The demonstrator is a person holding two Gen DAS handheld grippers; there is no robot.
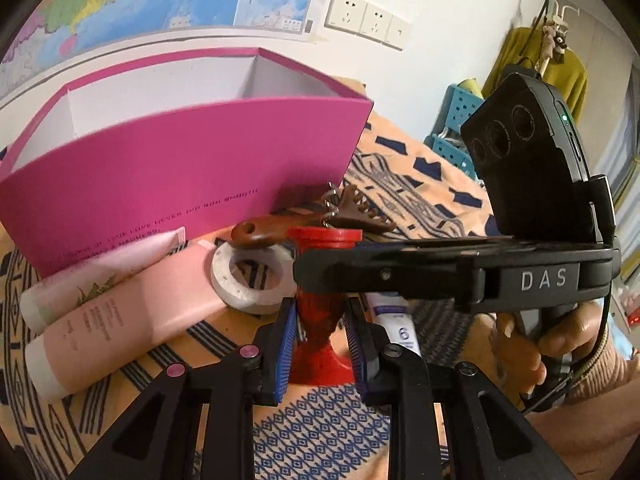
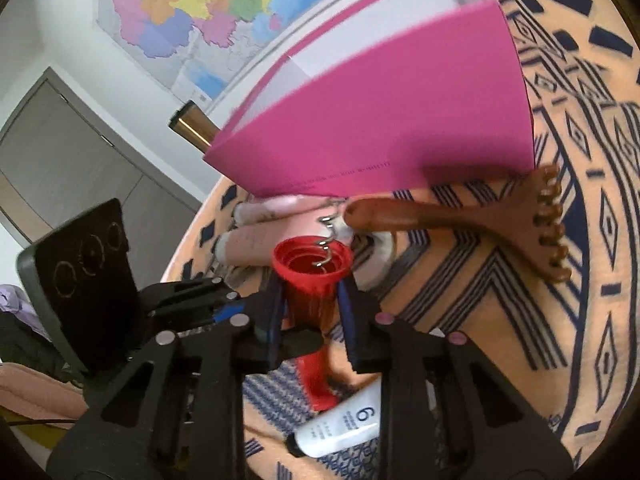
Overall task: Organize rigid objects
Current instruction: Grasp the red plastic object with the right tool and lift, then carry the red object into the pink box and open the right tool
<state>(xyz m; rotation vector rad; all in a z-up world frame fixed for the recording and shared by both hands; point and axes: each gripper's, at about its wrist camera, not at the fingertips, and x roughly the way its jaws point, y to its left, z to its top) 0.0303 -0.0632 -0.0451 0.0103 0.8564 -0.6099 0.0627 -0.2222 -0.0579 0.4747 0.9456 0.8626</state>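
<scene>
Blue pads [image 1: 286,344] of the left tool [image 1: 322,342] clamp the narrow waist of a red hourglass-shaped piece [image 1: 320,320], which stands upright between them. Left of that tool lie two pink tubes [image 1: 120,320] and a white ring [image 1: 256,276] on the patterned cloth [image 1: 320,432]; ahead stands the open pink box [image 1: 180,160]. Just beyond the red piece's rim rests a brown wooden comb [image 1: 312,220]. On the right, the right tool [image 2: 310,312] also grips the red piece, with a white tube [image 2: 348,420] beneath.
</scene>
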